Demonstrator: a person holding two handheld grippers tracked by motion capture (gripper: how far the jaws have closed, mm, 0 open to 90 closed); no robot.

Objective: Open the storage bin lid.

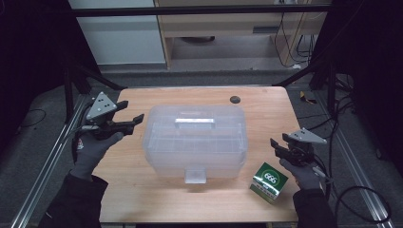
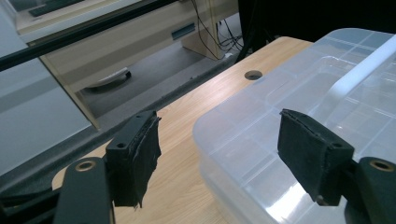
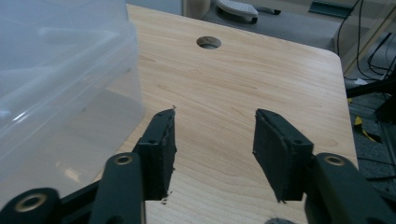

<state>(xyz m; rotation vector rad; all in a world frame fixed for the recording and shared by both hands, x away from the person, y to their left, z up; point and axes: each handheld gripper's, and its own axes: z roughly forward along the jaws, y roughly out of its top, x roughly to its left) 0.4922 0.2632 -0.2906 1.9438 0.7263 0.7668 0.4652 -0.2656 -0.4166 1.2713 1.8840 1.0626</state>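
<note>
While the high view has the clear lidded bin (image 1: 195, 142) mid-table between both empty grippers, the left gripper view sets wide-apart jaws at its lid corner, and the right gripper view shows parted jaws over bare table (image 3: 261, 84), so approach comes next, probably unlatching.

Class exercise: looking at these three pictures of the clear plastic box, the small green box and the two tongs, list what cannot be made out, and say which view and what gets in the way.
- Inside of the clear plastic box: high view, its frosted lid blurs any contents.
- Small print on the green box: high view, too small beyond the large digits.
- Box's front latch: high view, too small to tell whether it is fastened.
- Right tongs: right gripper view, handle cut off by the bottom edge.
</note>
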